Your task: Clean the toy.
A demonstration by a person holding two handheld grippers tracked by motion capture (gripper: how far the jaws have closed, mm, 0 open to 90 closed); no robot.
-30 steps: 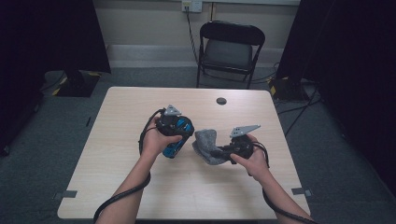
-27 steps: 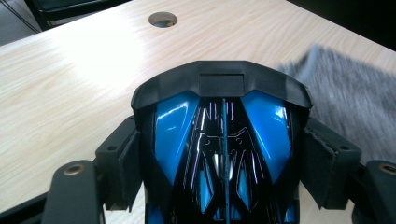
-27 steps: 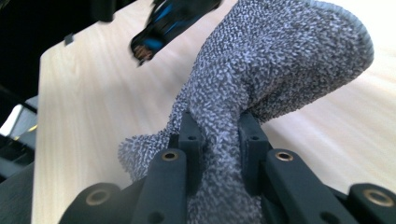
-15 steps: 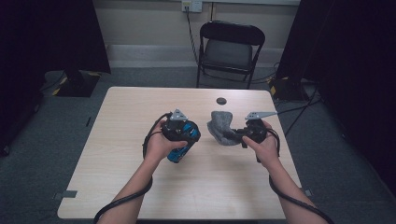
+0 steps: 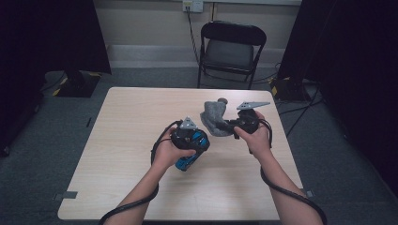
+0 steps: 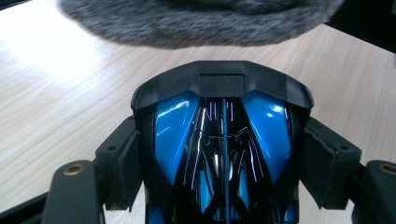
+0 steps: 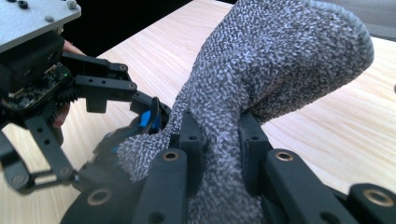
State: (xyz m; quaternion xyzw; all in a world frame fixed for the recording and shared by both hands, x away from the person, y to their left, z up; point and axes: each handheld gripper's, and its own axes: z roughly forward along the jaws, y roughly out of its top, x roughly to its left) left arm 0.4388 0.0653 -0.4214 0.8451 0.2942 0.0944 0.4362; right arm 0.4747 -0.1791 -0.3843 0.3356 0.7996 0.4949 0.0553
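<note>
My left gripper [image 5: 193,144] is shut on a glossy blue and black toy car [image 5: 187,161], held just above the wooden table [image 5: 126,126]. In the left gripper view the car [image 6: 173,135] sits nose-forward with both pads [image 6: 128,163] pressed on its sides. My right gripper [image 5: 231,123] is shut on a grey knitted sock [image 5: 213,117], lifted off the table to the right of the car. In the right gripper view the sock [image 7: 280,60] rises from the pinched jaws, and the left gripper [image 7: 46,93] shows beside it.
A small dark round thing [image 5: 222,100] lies on the table just behind the sock. A black folding chair [image 5: 232,47] stands beyond the far edge. Cables trail from both grippers toward the near edge.
The right hand has lifted the sock and carried it toward the far side. The left hand has moved to the right with the car in its jaws.
</note>
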